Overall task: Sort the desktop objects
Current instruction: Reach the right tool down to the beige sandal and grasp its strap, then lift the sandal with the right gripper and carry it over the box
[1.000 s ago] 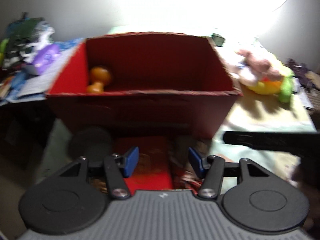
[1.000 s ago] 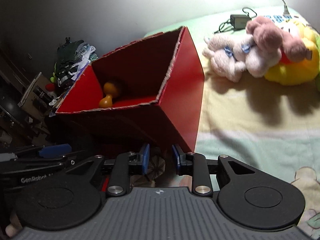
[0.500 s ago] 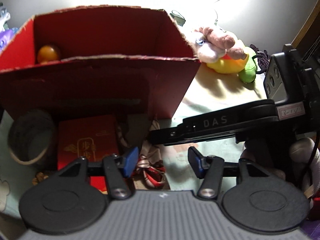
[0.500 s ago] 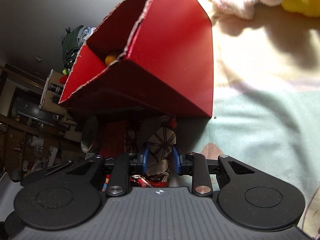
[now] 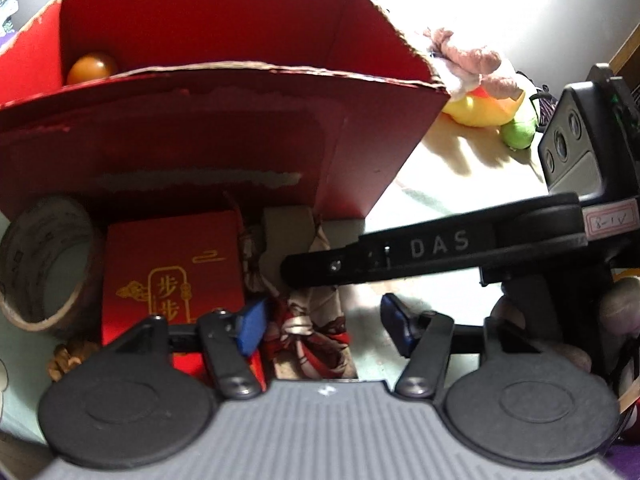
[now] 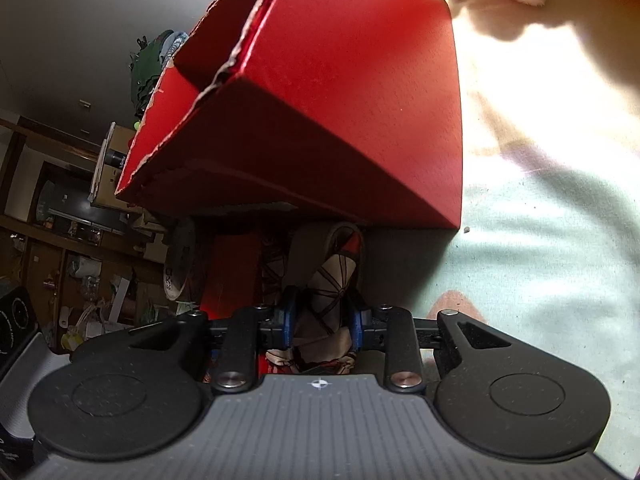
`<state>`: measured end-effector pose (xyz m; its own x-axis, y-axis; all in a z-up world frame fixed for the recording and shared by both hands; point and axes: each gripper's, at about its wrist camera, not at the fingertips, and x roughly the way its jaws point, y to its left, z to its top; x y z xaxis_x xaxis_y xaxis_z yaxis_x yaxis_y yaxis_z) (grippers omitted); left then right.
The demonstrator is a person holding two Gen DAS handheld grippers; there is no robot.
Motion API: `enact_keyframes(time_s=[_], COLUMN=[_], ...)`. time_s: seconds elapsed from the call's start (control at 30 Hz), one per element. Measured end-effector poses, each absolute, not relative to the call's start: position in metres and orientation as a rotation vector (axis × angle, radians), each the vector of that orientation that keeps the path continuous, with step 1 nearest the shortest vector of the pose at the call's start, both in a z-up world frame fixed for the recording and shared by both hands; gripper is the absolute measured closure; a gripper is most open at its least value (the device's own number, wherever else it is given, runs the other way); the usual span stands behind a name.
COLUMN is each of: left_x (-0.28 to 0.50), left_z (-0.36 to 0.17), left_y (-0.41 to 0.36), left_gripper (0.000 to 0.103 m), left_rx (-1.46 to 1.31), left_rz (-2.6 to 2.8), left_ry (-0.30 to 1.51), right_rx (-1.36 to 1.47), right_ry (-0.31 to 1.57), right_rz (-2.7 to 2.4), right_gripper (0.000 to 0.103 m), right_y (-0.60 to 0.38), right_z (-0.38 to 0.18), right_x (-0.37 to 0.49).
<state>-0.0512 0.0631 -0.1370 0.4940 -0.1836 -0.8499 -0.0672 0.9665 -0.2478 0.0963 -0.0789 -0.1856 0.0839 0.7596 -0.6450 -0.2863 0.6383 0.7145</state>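
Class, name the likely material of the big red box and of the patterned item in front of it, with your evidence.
Red box: probably matte cardboard, given its ragged pale edges. Patterned item: likely glossy printed fabric, knotted and creased.

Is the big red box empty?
No. An orange ball sits inside the box at its back left corner; the rest of the floor is hidden by the front wall.

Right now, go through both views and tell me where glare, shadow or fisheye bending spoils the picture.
Left wrist view: glare burns out the wall top right; the red box throws shade over the tape roll and red booklet; straight edges bow. Right wrist view: the bedsheet blows out upper right, the room at left stays murky, and the patterned cloth sits in shadow.
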Motion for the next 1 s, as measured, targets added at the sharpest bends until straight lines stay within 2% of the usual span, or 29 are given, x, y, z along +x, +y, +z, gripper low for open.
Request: enact_keyframes(time_s=[0.13,0.5,0.67,0.77,0.83,1.0], left_x=[-0.047,-0.032,-0.034,-0.037,-0.035,-0.032], left_z=[-0.135,-0.138,-0.142,-0.149,-0.152,-0.155], left_y=[0.057,0.03,0.034,0.039,0.038,0.03], left_gripper=[0.037,0.037,0.035,0.039,0.047,0.051], left_rx=[-0.257,-0.233,-0.202,-0.227,-0.221,-0.162], left_rz=[-0.096,-0.208,-0.153,-0.153,-0.156,-0.141], left_ry=[1.046,1.052,1.093,1.131,1.146,1.16], right_rx=[0.429,0.455,0.488,0.433,0.422,0.413], right_ry=[1.236,1.212,1.218,1.202,1.208,1.199], right_rz=[0.837,0.754,0.725,0.704,0.712,0.722], right_gripper=[0.083,0.091,0.086,0.072,0.071,0.07], right_y=[-0.081,-0.133,-0.148,-0.145,-0.148,-0.139], right_z=[-0.179,-0.163,-0.167,-0.165,-0.166,-0.171], right_x=[0.09,0.078,0.078,0.083,0.092,0.094])
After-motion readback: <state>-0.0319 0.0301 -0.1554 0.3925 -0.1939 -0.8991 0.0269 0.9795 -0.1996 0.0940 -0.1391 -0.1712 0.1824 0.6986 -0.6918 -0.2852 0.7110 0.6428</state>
